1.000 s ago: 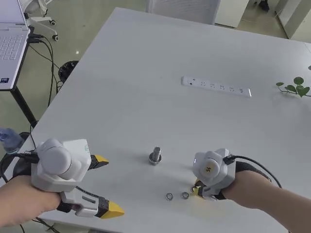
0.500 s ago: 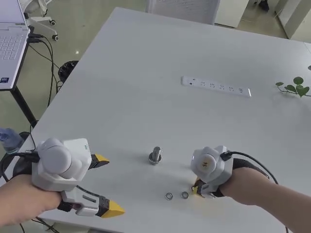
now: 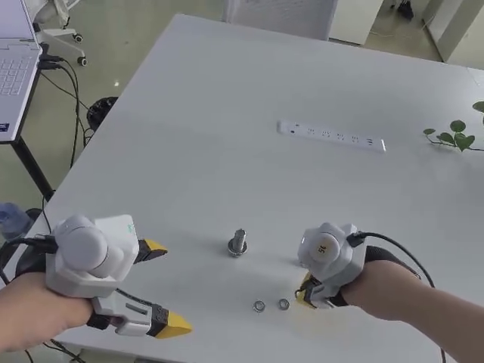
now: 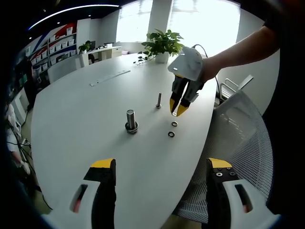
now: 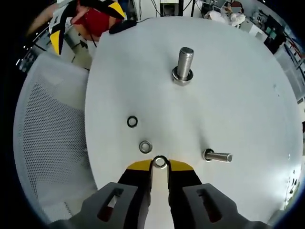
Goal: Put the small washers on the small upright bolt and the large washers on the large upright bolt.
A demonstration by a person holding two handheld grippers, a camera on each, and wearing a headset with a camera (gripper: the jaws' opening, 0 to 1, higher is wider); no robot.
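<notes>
The large upright bolt (image 3: 238, 243) (image 5: 184, 63) (image 4: 131, 120) stands mid-table with a wide collar at its base. Right of my fingertips stands the small upright bolt (image 5: 217, 156) (image 4: 158, 100). My right gripper (image 3: 302, 296) (image 5: 160, 165) (image 4: 177, 110) points down at the table, jaws nearly together, with a small washer (image 5: 160, 161) pinched at the tips. Two loose washers (image 3: 259, 305) (image 3: 283, 304) (image 5: 132, 121) (image 5: 145, 146) lie just beside it. At the near left edge my left gripper (image 3: 165, 286) (image 4: 161, 164) is held wide open with nothing in it.
A white power strip (image 3: 330, 136) lies across the far middle of the table (image 3: 227, 113). A plant sprig (image 3: 457, 134) is at the far right. A mesh chair (image 4: 238, 138) (image 5: 47, 133) sits at the near edge. A laptop (image 3: 11, 53) and cables stand off the table's left side.
The head camera has shifted slightly. My right gripper has crept a little up and left over the same spot; the left gripper, bolts and loose washers stay put.
</notes>
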